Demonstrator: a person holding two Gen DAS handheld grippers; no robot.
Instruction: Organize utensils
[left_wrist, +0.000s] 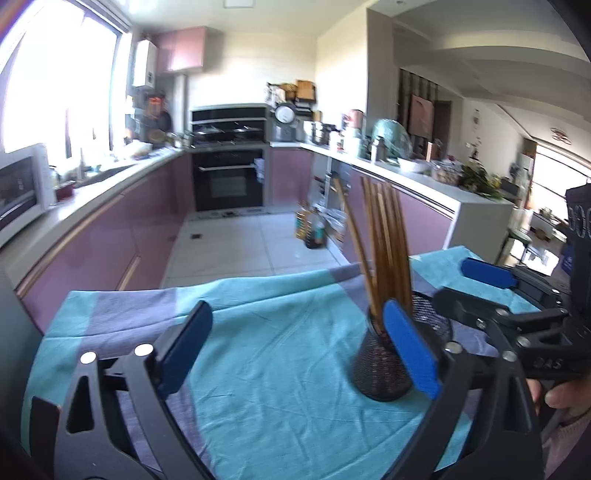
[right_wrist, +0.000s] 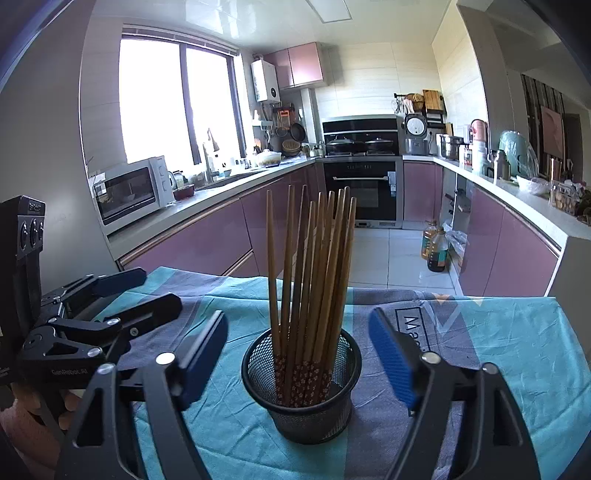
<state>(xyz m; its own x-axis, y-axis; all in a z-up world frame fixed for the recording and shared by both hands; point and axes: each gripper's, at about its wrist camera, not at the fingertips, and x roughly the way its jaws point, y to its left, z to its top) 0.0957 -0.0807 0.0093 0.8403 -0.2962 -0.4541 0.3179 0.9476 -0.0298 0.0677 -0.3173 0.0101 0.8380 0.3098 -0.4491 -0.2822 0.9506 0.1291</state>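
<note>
Left wrist view: the left gripper (left_wrist: 295, 350) hangs with fingers spread wide and empty over the cloth (left_wrist: 280, 354); the mesh cup (left_wrist: 388, 369) of chopsticks (left_wrist: 384, 251) stands at its right finger, with bare cloth to the left.

Right wrist view: the right gripper (right_wrist: 299, 350) is spread wide around the cup (right_wrist: 299, 384), touching nothing, probably lined up to grasp. The chopsticks (right_wrist: 314, 266) stand upright, all collected. The table's far edge lies close behind.

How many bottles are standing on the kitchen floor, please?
2: an amber bottle by the right cabinets, and a darker bottle just in front; others may be hidden.
</note>
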